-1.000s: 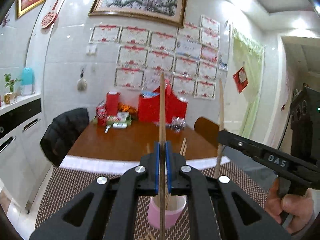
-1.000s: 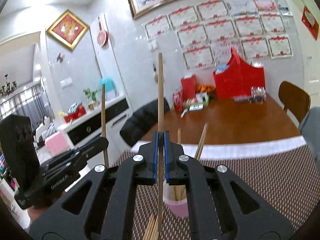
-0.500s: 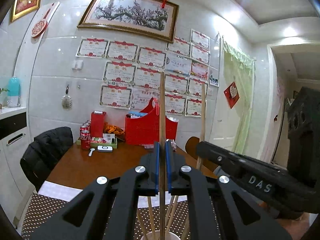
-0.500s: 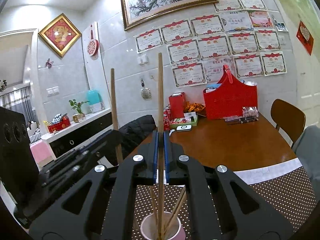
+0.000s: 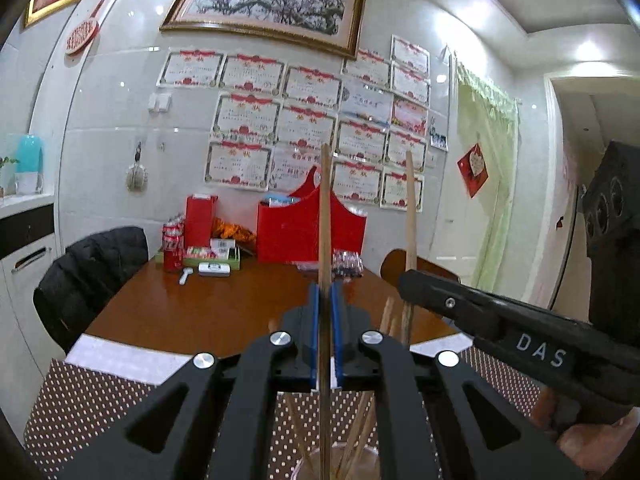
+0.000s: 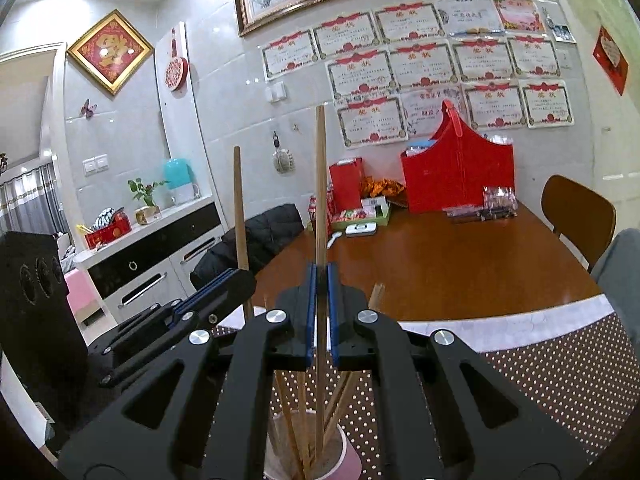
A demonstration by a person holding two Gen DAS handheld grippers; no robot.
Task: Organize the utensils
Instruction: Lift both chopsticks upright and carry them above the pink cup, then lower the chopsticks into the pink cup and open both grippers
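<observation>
My left gripper (image 5: 325,304) is shut on an upright wooden chopstick (image 5: 325,216), whose lower end reaches down into a pink cup (image 5: 308,468) at the bottom edge. My right gripper (image 6: 320,280) is shut on a second upright chopstick (image 6: 320,184), and its lower end stands inside the same pink cup (image 6: 350,456) among several chopsticks. The two grippers are side by side over the cup. In the left wrist view the right gripper (image 5: 408,280) and its chopstick (image 5: 409,208) show. In the right wrist view the left gripper (image 6: 238,280) and its chopstick (image 6: 239,208) show.
The cup stands on a brown dotted placemat (image 6: 540,380) at the near edge of a wooden table (image 6: 440,264). A red basket (image 6: 456,176) and small packages sit at the far side. A wooden chair (image 6: 576,212) is on the right, a black jacket (image 5: 92,264) on the left. A hand (image 5: 592,444) holds the right gripper.
Both grippers have come forward and sunk over the pink cup with their chopsticks. The cup has slid toward the bottom edge of both views, and the chopsticks' lower ends now reach into it.
</observation>
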